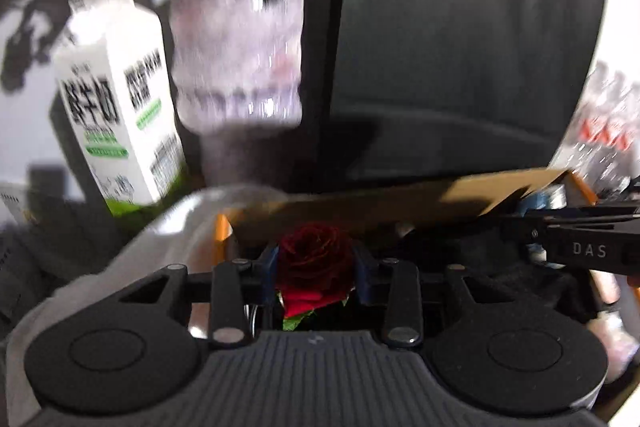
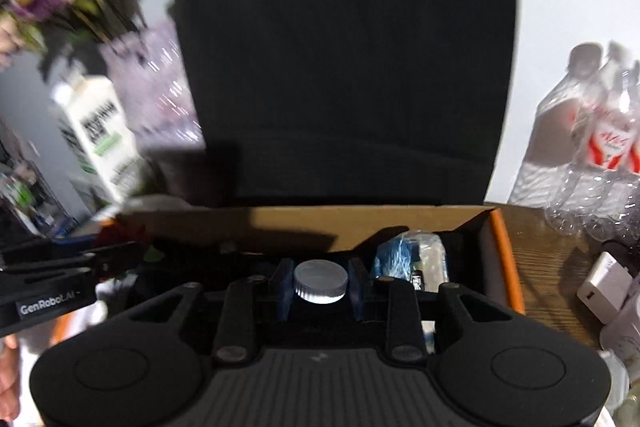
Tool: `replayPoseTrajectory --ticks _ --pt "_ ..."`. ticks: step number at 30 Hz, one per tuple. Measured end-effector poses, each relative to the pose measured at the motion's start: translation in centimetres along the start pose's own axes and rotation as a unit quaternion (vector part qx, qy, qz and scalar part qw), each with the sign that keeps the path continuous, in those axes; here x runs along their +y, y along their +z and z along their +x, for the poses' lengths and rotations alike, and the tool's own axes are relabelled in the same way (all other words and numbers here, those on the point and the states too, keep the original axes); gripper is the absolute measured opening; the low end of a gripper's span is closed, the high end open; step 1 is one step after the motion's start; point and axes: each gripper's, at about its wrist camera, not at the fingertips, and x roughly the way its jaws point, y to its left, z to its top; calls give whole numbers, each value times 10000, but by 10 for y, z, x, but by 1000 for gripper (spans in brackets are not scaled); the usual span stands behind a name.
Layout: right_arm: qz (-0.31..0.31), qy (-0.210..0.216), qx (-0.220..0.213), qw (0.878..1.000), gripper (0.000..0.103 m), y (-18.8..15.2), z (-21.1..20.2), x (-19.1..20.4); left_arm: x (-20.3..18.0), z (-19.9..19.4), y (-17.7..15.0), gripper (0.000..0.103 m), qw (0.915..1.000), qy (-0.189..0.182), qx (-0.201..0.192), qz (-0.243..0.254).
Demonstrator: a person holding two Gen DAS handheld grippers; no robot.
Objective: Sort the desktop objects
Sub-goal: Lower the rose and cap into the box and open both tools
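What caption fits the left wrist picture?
Left gripper holding a red rose over the cardboard box.

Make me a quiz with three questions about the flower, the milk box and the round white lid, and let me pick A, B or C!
1. Where is the red rose?
A. Between the left gripper's fingers
B. In the glass vase
C. On top of the milk carton

2. What colours is the milk carton?
A. Blue and yellow
B. White and green
C. All red

3. What is happening to the round white lid?
A. It lies loose on the wooden table
B. It is squeezed by the right gripper
C. It sits on the carton

Answers:
1. A, the rose sits between the left gripper pads, over the cardboard box.
2. B, its sides are white with a green bottom band.
3. B, the right gripper pads press on both its sides.
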Motion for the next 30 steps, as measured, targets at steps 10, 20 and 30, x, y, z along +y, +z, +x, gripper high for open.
replayPoseTrajectory --ticks 10,20,30 --pt "-199 -324 297 9988 29 -5 39 2 -4 18 -1 75 9993 -147 321 158" --pt "33 -590 153 9981 63 -8 -37 -2 4 -40 7 101 9968 220 424 -642" --pt "58 -603 -229 9979 85 -38 -124 10 -35 -113 -21 103 9973 589 173 -406"
